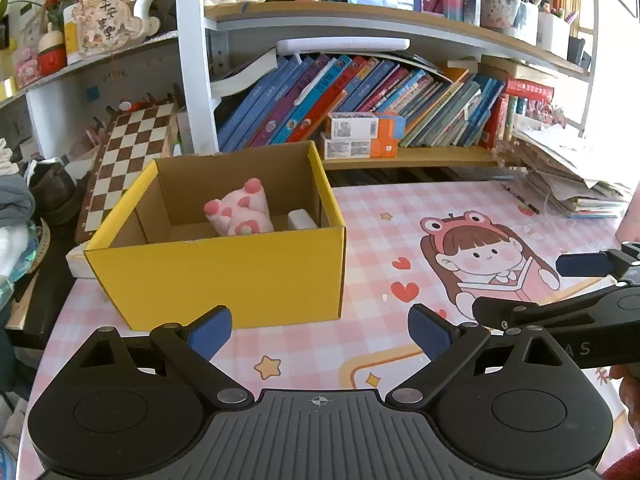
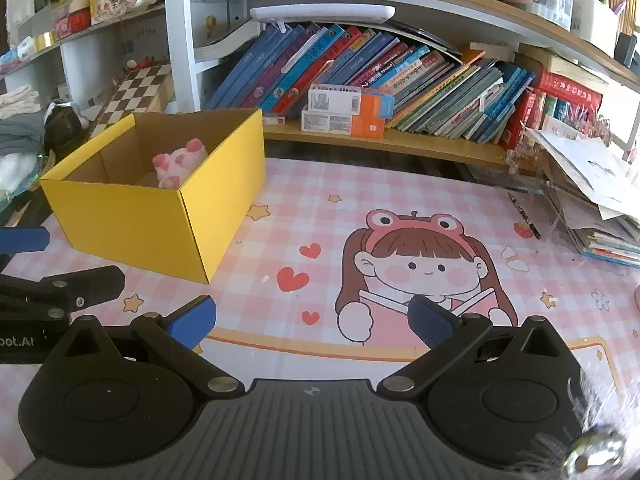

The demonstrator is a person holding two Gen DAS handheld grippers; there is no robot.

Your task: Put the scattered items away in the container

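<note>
Pink checked desk mat [image 2: 320, 216] with a cartoon girl print covers the desk; bookshelf [image 1: 400, 156] behind holds leaning books, a chessboard [image 1: 132, 148] stands at back left, a paper stack [image 2: 592, 200] at right. Yellow cardboard box [image 1: 224, 272] sits on the mat's left side, open top, long axis roughly left-right in the left wrist view. Inside: pink-and-white plush toy [image 1: 240, 210] lying tilted, paws up, and a white object [image 1: 302, 219] just beside it. Left gripper [image 1: 320, 330] and right gripper [image 2: 312, 320] both spread wide, holding nothing, above bare mat.
</note>
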